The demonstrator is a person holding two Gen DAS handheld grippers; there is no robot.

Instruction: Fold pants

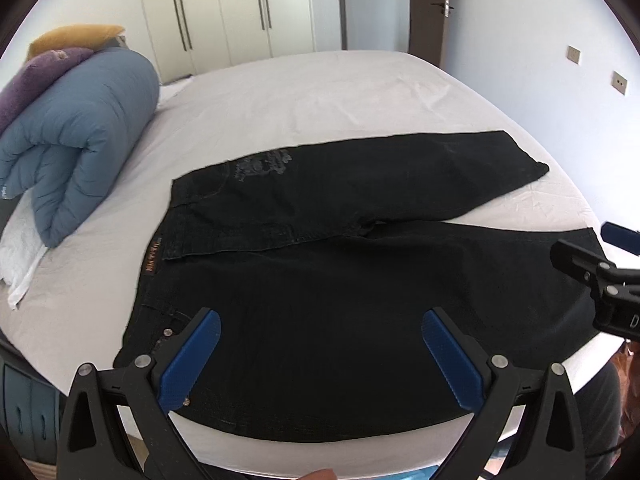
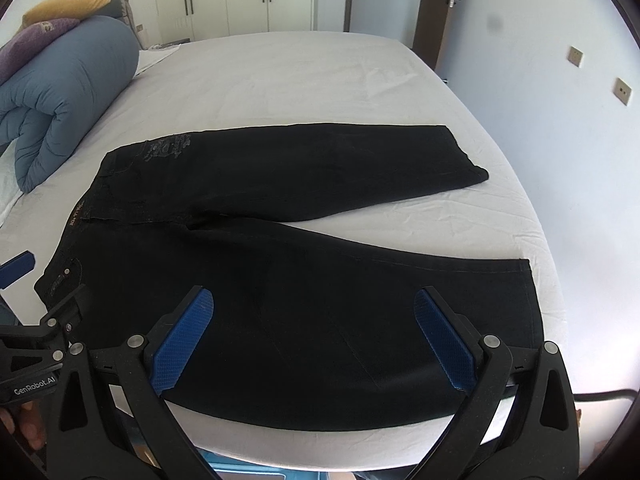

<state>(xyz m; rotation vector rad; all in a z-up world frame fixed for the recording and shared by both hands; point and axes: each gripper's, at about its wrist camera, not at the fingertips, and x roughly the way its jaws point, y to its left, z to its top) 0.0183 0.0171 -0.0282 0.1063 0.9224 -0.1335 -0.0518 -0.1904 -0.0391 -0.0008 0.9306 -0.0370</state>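
The black pants (image 1: 360, 280) lie flat on the white bed (image 1: 300, 92), legs splayed in a V, waistband leftward. Left tool (image 1: 320, 328) and right tool (image 2: 314, 304) hover above the near leg, both spread wide, grasping nothing.

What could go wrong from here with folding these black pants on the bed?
Two risks stand out. The near leg of the black pants lies at the front edge of the bed, so a loose pull might drag it off. Also, the left gripper and the right gripper both hover open above that same leg, close together; the far leg is splayed away, so lifting only the near one could leave the legs misaligned.
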